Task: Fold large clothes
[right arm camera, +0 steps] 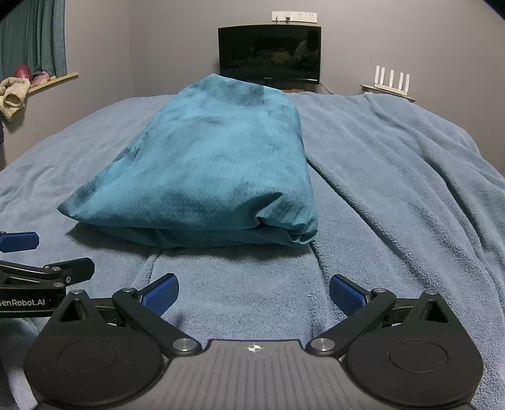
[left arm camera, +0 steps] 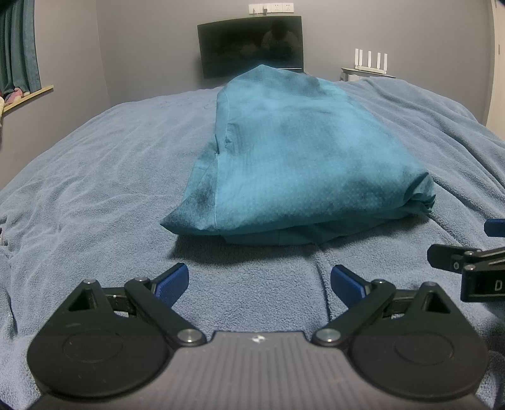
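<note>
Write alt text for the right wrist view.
A folded teal garment lies on a blue fleece blanket, just beyond the open, empty right gripper. The left gripper shows at the left edge; a dark monitor stands by the far wall.

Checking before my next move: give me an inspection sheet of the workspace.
Surface: blue fleece blanket, rumpled with ridges.
Job's things: teal garment lying folded in a bundle on the blanket, loose folds at its near right corner.
Clutter: nothing seen on the blanket.
Grippers: left claw and right claw both open, empty, short of the garment.
Cables: nothing clearly seen.
Surroundings: dark monitor, white router, curtain, wall sockets.
</note>
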The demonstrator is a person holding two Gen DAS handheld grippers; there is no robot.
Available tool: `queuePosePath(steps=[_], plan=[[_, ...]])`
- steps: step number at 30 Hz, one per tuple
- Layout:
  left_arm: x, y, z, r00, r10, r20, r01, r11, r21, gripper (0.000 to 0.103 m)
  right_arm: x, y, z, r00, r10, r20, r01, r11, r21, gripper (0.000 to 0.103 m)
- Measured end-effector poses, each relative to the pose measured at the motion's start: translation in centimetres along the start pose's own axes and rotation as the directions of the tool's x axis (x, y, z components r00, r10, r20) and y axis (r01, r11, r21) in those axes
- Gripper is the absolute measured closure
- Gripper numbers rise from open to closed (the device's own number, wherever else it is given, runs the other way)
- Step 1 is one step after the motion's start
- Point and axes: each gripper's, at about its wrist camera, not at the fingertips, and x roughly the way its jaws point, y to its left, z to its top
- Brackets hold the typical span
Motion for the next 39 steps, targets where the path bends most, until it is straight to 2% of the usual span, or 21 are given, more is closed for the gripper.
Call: queuePosePath(steps=[39], plan=[[0.05, 0.08, 0.03, 1.000, 0.000, -0.003, 0.000, 1.000, 0.000, 0.005, 0.53, -0.15, -0.09, 1.000, -0.005, -0.027, 0.005, 1.000, -0.005, 0.000]])
